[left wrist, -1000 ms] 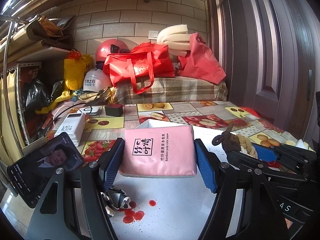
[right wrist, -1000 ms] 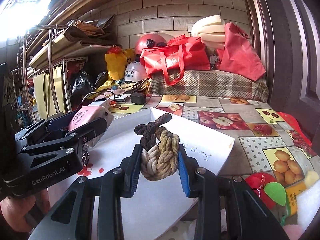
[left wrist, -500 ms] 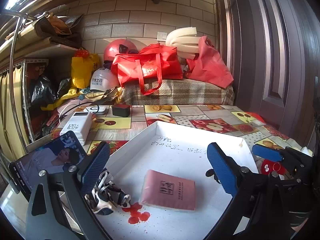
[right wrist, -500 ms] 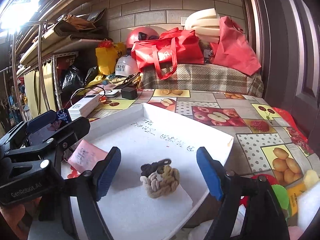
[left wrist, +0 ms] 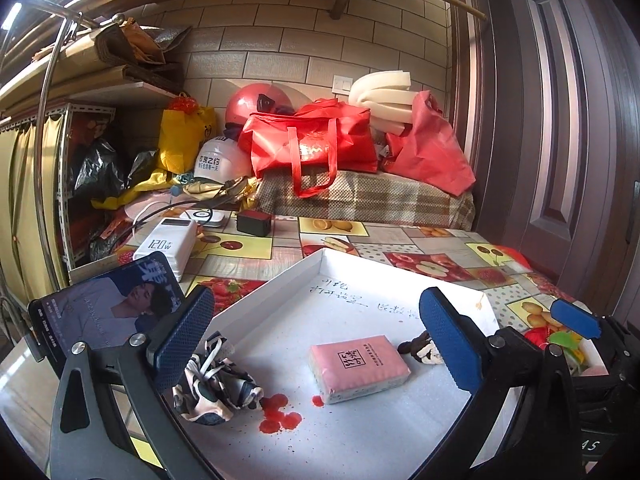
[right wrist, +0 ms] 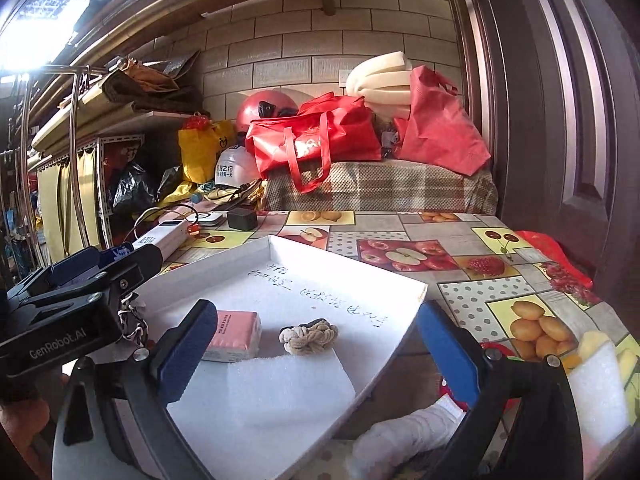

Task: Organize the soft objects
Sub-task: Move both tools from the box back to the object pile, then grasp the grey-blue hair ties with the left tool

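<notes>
**Both grippers empty over the tray**

My left gripper [left wrist: 320, 344] stood wide open, holding nothing. My right gripper [right wrist: 316, 352] was opening, jaws clear of the rope knot [right wrist: 309, 335]. The knot and the pink tissue pack [left wrist: 358, 366] lay in the white tray [left wrist: 280, 280]. The power bank [left wrist: 166, 246] read "120W"; the left gripper's body read "GenRobot.AI". Both grippers pointed slightly downward.

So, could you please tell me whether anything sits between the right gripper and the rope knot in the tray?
Nothing visible does. The rope knot lies free on the white tray, straight ahead of the right gripper, whose jaws are opening with nothing pressed between them. The tissue pack lies off to its left.
</notes>
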A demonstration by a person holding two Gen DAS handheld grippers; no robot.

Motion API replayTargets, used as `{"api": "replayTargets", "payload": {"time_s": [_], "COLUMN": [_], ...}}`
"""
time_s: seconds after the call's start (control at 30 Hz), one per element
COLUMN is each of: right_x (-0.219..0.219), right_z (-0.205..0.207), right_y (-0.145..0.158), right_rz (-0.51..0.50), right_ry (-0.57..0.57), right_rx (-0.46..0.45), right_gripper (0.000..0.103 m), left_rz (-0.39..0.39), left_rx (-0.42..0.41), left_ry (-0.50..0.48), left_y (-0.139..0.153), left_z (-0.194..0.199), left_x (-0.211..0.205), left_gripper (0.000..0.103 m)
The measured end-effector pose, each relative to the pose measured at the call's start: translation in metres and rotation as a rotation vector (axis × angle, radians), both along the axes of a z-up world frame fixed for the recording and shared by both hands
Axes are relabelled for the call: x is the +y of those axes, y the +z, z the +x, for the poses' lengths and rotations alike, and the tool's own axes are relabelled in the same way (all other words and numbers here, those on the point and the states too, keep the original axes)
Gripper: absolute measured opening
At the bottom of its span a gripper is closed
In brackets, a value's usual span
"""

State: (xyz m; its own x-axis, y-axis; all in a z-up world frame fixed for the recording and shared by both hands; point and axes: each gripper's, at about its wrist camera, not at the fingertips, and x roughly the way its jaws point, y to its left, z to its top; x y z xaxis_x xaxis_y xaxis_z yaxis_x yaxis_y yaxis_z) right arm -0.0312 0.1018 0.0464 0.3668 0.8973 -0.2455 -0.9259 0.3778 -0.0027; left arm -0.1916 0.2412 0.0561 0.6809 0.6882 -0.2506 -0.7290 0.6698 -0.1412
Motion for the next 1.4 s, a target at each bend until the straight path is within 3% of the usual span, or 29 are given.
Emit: {"api": "replayTargets", "payload": {"time_s": [0.13,0.37,0.57,0.77,0.87,0.93,1.1,1.27,1.4], "right_x": [-0.03,-0.11,-0.146,-0.196,-0.211,-0.217,-0.221,-0.214,-0.209], "right_z": [0.001,0.025,0.061,0.101,0.116,0.129,0.154,0.157,0.154], "right_y": [0.001,0.017,0.012,0.016,0.015,0.013,0.004,0.0,-0.002], "right_rz": [0.043,0.246,0.233,0.291,0.246,0.189,0.123,0.078,0.041], "right_ry": [0.026,-0.012,-0.113,-0.276,-0.391,-0.42,-0.406,-0.377,-0.352], "right_rx": [0.011,0.052,0.097,0.056,-0.013,-0.003,0.12,0.147,0.137], "right_gripper": [0.1,0.103,0.103,0.103,0.103,0.103,0.103,0.103,0.103], "left_rz": [0.047,0.101,0.05,0.013,-0.001,-0.017,-0.038,0.028,-0.045], "left_rx": [0.005,0.014,-0.011,-0.024,-0.009,-0.01,0.013,0.141,0.195], "left_ry": [-0.038,-0.137,-0.271,-0.377,-0.392,-0.402,-0.472,-0.546,-0.637], "left_y": [0.002,0.005,0.006,0.006,0.005,0.005,0.004,0.002,-0.004], "left_z": [0.002,0.015,0.025,0.032,0.036,0.035,0.041,0.063,0.081], "left_x": [-0.017,-0.063,-0.089,-0.103,-0.106,-0.105,-0.108,-0.137,-0.148], "left_gripper": [0.103,0.103,0.103,0.103,0.103,0.103,0.103,0.103,0.103]}}
